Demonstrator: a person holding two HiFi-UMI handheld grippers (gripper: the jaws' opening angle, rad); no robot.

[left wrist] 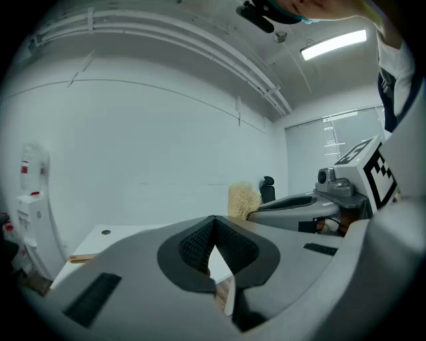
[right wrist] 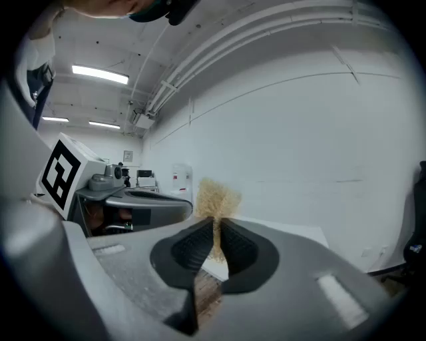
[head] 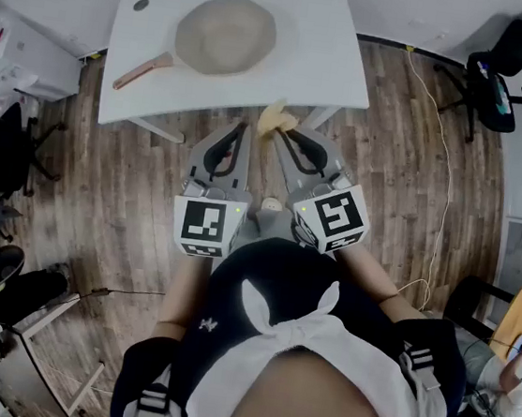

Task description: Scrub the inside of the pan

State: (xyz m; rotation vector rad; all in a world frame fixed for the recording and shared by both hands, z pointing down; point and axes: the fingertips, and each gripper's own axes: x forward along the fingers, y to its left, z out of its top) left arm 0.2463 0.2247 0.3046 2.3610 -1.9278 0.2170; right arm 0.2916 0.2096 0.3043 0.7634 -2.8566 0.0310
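One scrub pad (head: 278, 117) sits pinched in the right tool (head: 278, 133), short of the pan (head: 226, 35) (left tool (head: 246, 125) pressed together).

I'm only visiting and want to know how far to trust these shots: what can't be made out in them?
- Pan, inside: shown in the head view only, too far to tell clean from dirty; in both gripper views the tongs' own bodies hide it.
- Scrubber: its lower part is pinched out of sight between the right tongs.
- Dark spot on the table: too small in the head view to identify.
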